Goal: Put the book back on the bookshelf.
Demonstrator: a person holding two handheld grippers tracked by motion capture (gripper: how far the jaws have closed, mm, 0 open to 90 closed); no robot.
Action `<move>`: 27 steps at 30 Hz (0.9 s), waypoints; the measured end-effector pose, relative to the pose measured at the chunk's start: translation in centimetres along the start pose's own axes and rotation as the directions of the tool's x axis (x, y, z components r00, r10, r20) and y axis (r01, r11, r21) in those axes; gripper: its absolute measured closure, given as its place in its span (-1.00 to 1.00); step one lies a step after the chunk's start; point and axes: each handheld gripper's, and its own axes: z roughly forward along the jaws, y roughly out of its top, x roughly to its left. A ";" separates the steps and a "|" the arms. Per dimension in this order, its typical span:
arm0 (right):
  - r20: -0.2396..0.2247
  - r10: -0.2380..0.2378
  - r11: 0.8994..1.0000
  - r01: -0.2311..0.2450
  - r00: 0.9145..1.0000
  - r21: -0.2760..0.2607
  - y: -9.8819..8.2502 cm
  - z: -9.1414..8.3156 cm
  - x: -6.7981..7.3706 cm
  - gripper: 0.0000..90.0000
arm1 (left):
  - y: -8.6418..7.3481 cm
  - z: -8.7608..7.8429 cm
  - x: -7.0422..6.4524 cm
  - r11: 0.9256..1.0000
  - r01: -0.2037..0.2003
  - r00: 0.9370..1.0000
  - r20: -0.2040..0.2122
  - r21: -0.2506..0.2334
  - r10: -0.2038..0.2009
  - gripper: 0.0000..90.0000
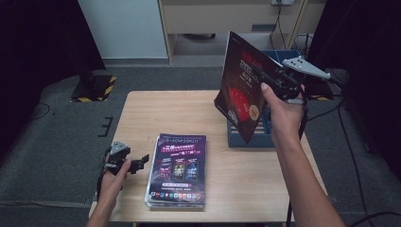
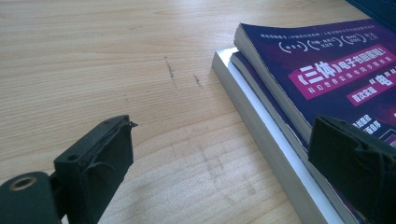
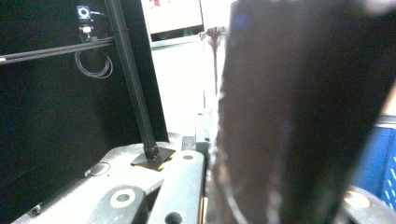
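Observation:
My right gripper [image 1: 274,78] is raised over the table's right side and shut on a dark red magazine [image 1: 240,90], held upright and tilted above a blue rack [image 1: 250,138]. In the right gripper view the magazine [image 3: 303,116] is a dark, blurred slab close in front of the camera. A stack of purple-covered magazines [image 1: 178,170] lies flat near the table's front edge. My left gripper [image 1: 140,163] rests low at the stack's left side, open. In the left gripper view its jaws [image 2: 224,158] stand wide apart, the right one by the edge of the stack [image 2: 327,79], with nothing between them.
The wooden table [image 1: 165,113] has bare room at its left and back. The blue rack stands at its right edge, and its blue wall [image 3: 380,158] is in the right gripper view. Grey carpet, a black and yellow base [image 1: 94,87] and dark curtains surround the table.

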 end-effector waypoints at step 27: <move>0.146 -0.056 0.998 0.049 0.988 0.049 -0.4 -0.4 -3.4 0.93 | 0.0 0.0 -0.1 1.000 -0.011 1.000 0.009 0.005 0.011 -0.85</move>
